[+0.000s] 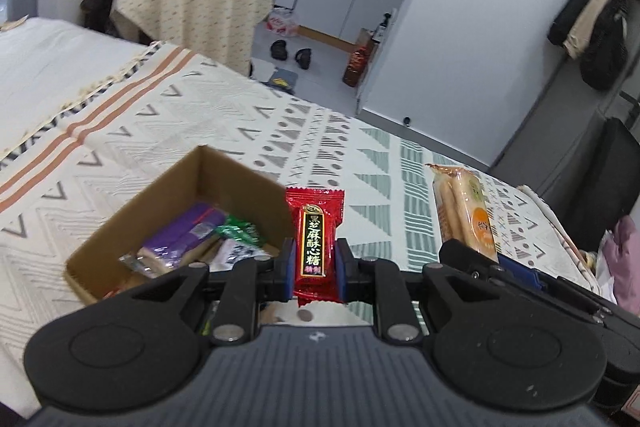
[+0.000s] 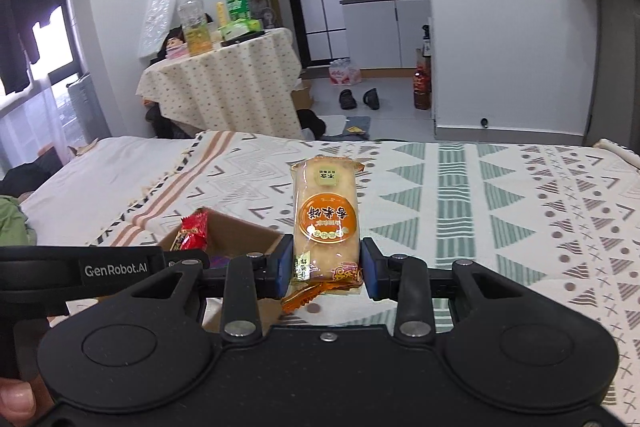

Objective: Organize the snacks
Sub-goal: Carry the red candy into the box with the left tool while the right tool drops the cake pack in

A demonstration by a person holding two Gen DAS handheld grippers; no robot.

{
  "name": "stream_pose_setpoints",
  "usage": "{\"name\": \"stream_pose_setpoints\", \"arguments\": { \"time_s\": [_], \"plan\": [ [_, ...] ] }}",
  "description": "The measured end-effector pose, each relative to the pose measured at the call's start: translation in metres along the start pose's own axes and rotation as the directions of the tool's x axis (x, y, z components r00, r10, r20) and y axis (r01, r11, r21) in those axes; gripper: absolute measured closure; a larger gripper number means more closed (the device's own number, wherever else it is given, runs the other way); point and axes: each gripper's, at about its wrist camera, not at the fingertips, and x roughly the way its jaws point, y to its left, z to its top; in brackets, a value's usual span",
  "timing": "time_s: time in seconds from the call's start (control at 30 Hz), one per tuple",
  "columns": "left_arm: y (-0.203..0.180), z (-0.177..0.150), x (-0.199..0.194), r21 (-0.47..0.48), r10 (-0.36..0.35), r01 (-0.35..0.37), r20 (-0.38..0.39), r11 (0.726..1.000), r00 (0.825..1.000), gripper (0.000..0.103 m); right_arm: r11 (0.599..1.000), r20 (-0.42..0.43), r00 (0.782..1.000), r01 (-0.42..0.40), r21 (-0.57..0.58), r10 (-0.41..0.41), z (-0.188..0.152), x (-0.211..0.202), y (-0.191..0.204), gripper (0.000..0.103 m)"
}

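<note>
Patterned bedspread [image 1: 200,115] under open brown cardboard box [image 1: 132,223]; left tool [image 1: 311,261] clamps red foil candy [image 1: 318,243], right tool [image 2: 326,265] clamps orange-labelled rice-cracker pack [image 2: 326,211].

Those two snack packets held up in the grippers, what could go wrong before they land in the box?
The left gripper pinches the red candy packet only by its lower half; the slick wrapper might slip out onto the bedspread. The right gripper squeezes the rice cracker pack, so the crackers could crack. The cardboard box already holds snacks, and with both grippers close together beside it, they might bump each other.
</note>
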Motion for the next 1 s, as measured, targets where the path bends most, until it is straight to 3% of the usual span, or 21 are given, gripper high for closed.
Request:
{"name": "stream_pose_setpoints", "arguments": {
  "time_s": [0.5,0.7,1.0],
  "plan": [
    [0.057,0.012,0.0,-0.114,0.084,-0.083,0.01,0.99,0.996,0.084,0.998,-0.033,0.998,-0.05,-0.024,0.049,-0.001,0.03,0.053,0.069],
    [0.079,0.014,0.008,-0.169,0.129,-0.13,-0.019,0.977,0.991,0.084,0.998,-0.056,0.996,-0.065,-0.019,0.064,-0.004,0.046,0.066,0.069],
    [0.09,0.015,0.017,-0.199,0.17,-0.176,-0.046,0.964,0.984,0.08,0.996,-0.079,0.993,-0.087,0.013,0.088,-0.002,0.07,0.073,0.065]
  ]
}}
